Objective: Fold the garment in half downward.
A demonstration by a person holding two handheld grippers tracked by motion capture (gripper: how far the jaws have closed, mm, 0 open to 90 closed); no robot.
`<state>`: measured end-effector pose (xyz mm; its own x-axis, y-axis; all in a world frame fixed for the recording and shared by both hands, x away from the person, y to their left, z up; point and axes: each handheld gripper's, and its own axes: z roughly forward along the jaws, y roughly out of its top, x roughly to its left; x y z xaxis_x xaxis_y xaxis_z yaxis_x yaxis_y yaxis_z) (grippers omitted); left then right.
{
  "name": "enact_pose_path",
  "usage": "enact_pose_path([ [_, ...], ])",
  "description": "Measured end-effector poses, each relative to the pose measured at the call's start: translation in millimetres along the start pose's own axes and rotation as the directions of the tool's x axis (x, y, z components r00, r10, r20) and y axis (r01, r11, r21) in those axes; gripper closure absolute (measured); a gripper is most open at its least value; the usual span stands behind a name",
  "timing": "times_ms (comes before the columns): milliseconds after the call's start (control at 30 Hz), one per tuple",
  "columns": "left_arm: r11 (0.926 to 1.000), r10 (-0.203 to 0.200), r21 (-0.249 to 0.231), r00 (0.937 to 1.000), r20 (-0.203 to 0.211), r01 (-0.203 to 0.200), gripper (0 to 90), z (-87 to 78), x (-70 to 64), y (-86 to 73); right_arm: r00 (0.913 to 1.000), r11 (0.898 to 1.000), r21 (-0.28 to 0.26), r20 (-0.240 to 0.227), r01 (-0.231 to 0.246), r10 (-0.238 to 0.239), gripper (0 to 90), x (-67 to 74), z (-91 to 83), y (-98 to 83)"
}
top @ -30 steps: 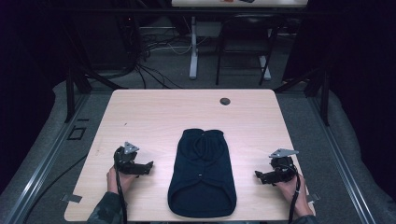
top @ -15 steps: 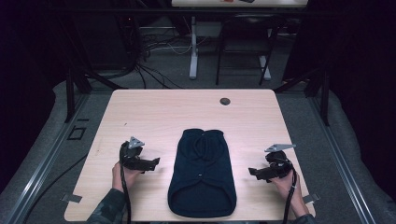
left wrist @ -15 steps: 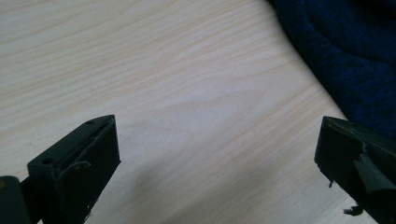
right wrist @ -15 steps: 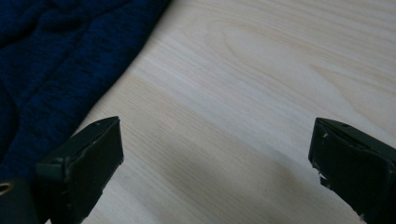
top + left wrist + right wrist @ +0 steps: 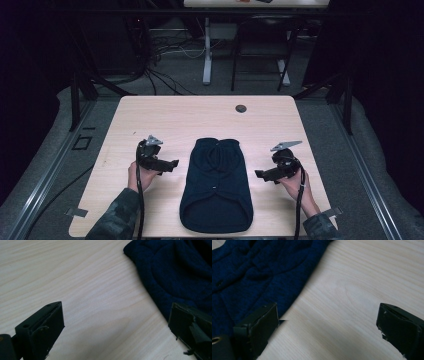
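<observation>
A dark navy knitted garment (image 5: 216, 186) lies flat in the middle of the light wooden table (image 5: 165, 117), folded lengthwise. My left gripper (image 5: 173, 163) is just left of it, open, jaws pointing at its left edge. In the left gripper view the knit (image 5: 180, 275) is at upper right, with one jaw over its edge. My right gripper (image 5: 258, 174) sits to the garment's right, open and aimed at its right edge. The right gripper view has the navy fabric (image 5: 257, 272) at upper left, next to the left jaw. Nothing is held between either pair of jaws.
A small dark round grommet (image 5: 241, 108) sits near the table's far edge. Beyond the table are metal table legs (image 5: 207, 50) and cables on a grey floor. Bare wood lies on both sides of the garment.
Both grippers have moved inward toward the garment's sides, the left one rightward and the right one leftward. The garment has not moved.
</observation>
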<state>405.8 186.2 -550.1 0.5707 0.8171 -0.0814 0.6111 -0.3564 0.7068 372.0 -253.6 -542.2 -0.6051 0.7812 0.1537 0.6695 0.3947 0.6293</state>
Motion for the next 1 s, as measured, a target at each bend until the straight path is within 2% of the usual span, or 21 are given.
enact_pose_path([
  [33, 1.0, 0.0, 0.0, 1.0, 0.0, 0.0, 0.5, 0.0, 0.0, 0.0, 1.0, 1.0, 0.0, 0.0, 0.0, 0.0, 3.9, 0.0, 0.0, 0.0],
  [67, 1.0, -0.008, 0.004, 0.9998, 0.017, 0.008, 0.5, 2.9, 0.6, 4.8, 1.0, 1.0, -0.001, -0.004, 0.0, 0.0, 3.9, 0.8, 1.4, 5.4],
  [233, 0.9999, -0.013, -0.002, 0.9995, 0.028, 0.013, 0.5, 6.0, -0.7, 15.1, 0.9999, 1.0, 0.005, -0.016, 0.006, -0.006, 4.1, 1.9, 4.4, 16.0],
  [333, 1.0, -0.004, -0.008, 0.9996, 0.03, 0.004, 0.6, 7.6, -2.7, 22.8, 0.9997, 1.0, 0.003, -0.018, 0.015, -0.015, 4.3, 3.4, 6.4, 23.5],
  [533, 0.9998, 0.019, 0.01, 0.999, 0.041, -0.019, 0.4, 15.4, -6.0, 34.6, 0.9988, 0.999, 0.021, -0.04, 0.029, -0.028, 4.5, 4.9, 14.4, 36.3],
  [833, 0.9994, 0.024, 0.023, 0.998, 0.059, -0.025, 0.2, 28.8, -8.4, 45.7, 0.9977, 0.999, 0.031, -0.061, 0.031, -0.029, 4.0, 5.9, 27.5, 50.7],
  [900, 0.9994, 0.029, 0.02, 0.9977, 0.062, -0.03, 0.2, 31.5, -9.2, 51.1, 0.997, 0.999, 0.018, -0.067, 0.039, -0.038, 3.3, 5.6, 31.6, 56.3],
  [1000, 0.9998, 0.018, 0.012, 0.9975, 0.069, -0.019, 0.2, 36.3, -10.2, 56.1, 0.9965, 0.999, 0.025, -0.076, 0.036, -0.034, 3.0, 5.3, 36.4, 62.8],
])
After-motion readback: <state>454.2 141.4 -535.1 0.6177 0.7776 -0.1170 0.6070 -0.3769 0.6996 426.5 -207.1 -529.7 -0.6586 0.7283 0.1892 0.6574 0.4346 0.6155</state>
